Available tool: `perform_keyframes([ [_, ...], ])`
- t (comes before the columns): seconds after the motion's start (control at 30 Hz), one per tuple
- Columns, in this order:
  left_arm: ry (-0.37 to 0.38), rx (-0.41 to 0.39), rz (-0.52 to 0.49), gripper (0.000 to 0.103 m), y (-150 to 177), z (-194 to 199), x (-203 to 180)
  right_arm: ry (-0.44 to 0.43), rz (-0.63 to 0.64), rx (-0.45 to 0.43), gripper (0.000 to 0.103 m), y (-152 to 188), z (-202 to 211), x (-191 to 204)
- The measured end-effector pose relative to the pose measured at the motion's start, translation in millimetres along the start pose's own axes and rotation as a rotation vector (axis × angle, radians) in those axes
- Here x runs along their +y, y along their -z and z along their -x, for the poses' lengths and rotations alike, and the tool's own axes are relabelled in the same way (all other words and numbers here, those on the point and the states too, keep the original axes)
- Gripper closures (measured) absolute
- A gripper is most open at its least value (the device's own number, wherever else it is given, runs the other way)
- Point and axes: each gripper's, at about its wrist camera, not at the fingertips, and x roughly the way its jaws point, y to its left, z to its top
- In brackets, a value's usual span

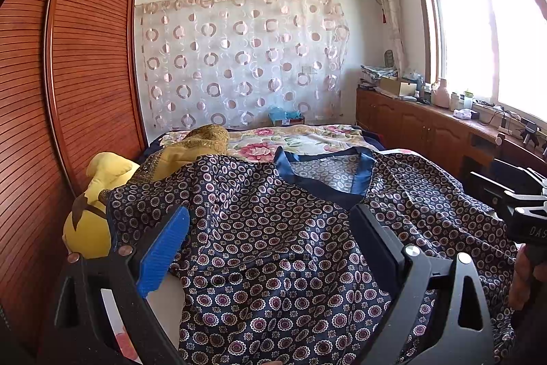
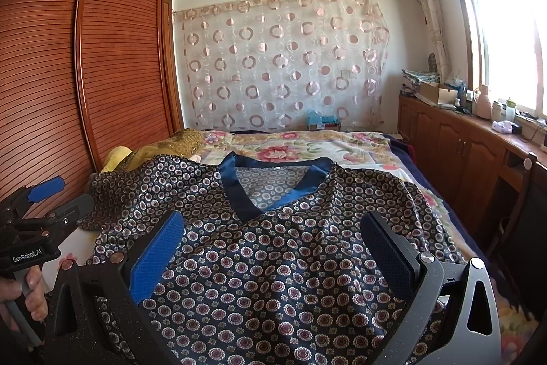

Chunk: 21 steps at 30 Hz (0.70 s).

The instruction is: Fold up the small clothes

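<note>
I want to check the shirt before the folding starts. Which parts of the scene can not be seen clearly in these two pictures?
- Hem of the patterned shirt: cut off by the bottom edge and the open right gripper in the right wrist view.
- Shirt's left side: partly behind the open left gripper in the left wrist view.
- Yellow plush toy: partly hidden by the shirt.
- Items on the cabinet top: too small, washed out by the window.

"GenRobot.AI" in white on the black body of the left gripper in the right wrist view, partial white letters "DAS" on the right gripper body in the left wrist view
</note>
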Motion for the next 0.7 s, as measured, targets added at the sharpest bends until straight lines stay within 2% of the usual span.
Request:
perform_keyframes([
  [0.7,-0.007,-0.023,0.0,0.008,-5,11,0,0.0,-0.006,-0.005,0.0,0,1,-1],
])
